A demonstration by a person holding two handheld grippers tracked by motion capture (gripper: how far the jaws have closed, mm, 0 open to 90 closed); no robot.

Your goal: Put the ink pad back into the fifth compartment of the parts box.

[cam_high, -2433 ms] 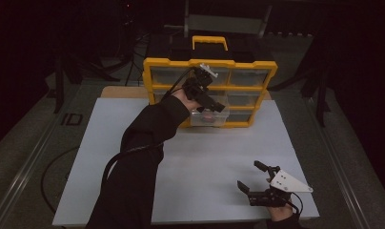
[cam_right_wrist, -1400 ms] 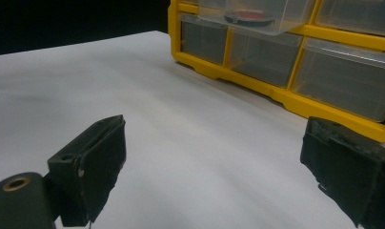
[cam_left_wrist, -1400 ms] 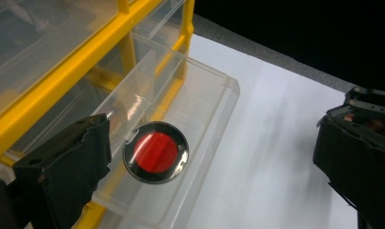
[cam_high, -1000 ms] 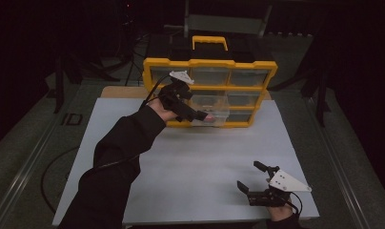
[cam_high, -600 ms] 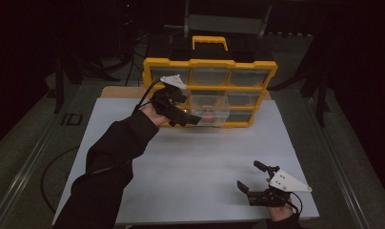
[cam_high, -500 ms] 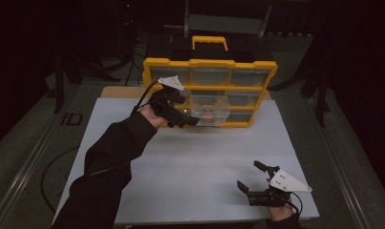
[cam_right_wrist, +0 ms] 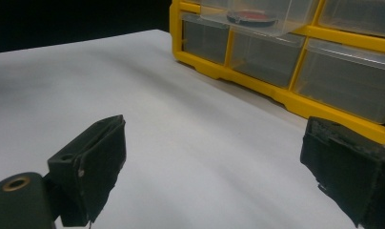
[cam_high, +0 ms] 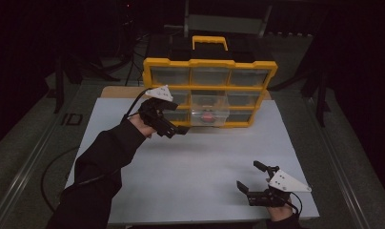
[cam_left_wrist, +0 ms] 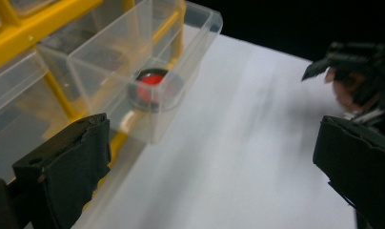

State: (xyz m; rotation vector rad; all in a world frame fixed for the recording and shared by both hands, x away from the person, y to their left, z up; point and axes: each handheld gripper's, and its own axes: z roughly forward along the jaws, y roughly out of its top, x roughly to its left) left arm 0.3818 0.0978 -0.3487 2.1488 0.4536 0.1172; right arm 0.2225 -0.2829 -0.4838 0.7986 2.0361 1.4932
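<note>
Left gripper is spread wide, holding nothing, just left of the pulled-out clear plastic drawer with a red-and-black round disc inside, in the yellow organizer cabinet at the table's far edge. Right gripper, also spread, sits near the front right corner.

No readable text for you here, no labels, brands or numbers on the yellow drawer cabinet, its pulled-out drawer, or the white table.

we see a drawer cabinet at twelve o'clock on the table, its middle drawer pulled out with a disc in it; left gripper at ten, right gripper at five.
</note>
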